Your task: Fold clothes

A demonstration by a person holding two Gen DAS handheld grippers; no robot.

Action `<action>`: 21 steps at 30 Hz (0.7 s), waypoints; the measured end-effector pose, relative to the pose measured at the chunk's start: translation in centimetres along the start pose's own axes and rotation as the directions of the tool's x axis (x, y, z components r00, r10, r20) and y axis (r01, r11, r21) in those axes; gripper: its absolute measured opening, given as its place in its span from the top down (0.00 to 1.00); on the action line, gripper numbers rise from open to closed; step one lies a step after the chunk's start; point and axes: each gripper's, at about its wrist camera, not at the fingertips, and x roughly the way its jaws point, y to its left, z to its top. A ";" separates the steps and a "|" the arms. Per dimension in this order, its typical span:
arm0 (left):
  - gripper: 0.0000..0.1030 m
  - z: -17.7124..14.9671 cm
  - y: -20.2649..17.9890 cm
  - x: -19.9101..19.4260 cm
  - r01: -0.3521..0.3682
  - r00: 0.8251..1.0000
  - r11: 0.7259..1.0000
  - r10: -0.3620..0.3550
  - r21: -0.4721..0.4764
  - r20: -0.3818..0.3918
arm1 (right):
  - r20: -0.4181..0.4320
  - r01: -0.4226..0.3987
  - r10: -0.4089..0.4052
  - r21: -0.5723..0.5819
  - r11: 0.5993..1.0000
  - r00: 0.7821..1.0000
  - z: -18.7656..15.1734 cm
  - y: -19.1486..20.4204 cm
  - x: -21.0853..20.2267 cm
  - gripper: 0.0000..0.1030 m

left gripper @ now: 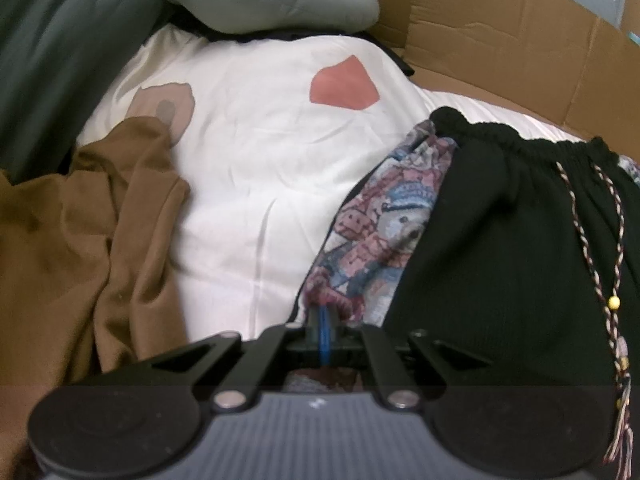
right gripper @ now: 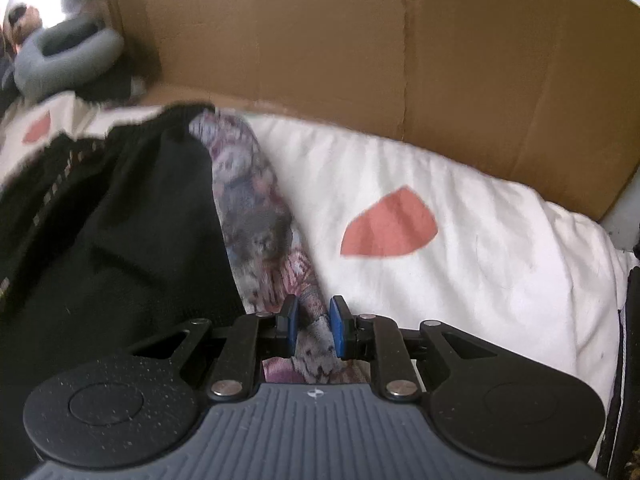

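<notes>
Shorts (left gripper: 500, 240) lie on the bed (left gripper: 260, 200), waistband far. Left hand-held gripper (left gripper: 323, 320) pinched shut on the patterned side panel; right hand-held gripper (right gripper: 313, 326) clamps a thicker bunch of it. Soft, light, droopy knit: grip edges near the corners, keep it taut.

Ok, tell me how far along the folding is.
Done: nothing looks folded yet. In hand: the left gripper and right gripper each pinch a patterned side edge of the black garment, spread on the white duvet. Left: folding it, then the crumpled brown garment.
</notes>
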 end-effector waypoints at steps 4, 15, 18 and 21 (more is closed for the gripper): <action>0.98 -0.1 0.0 0.1 0.002 1.000 1.000 -0.002 -0.003 0.004 | 0.011 0.037 -0.038 0.014 0.999 0.999 0.6 -0.8 -0.1 0.79; 0.98 -0.3 0.0 0.2 0.004 1.000 1.000 -0.004 0.004 -0.001 | -0.023 0.028 -0.028 -0.006 1.000 0.999 0.0 -0.2 0.7 0.79; 0.98 -0.3 0.0 0.2 0.004 1.000 1.000 -0.004 0.007 -0.003 | -0.033 0.018 -0.019 -0.012 1.000 0.999 -0.2 0.1 0.8 0.80; 0.98 -0.3 0.0 0.2 0.005 1.000 1.000 -0.005 0.012 -0.005 | -0.043 0.017 -0.019 -0.049 0.999 0.999 -0.5 0.7 1.0 0.81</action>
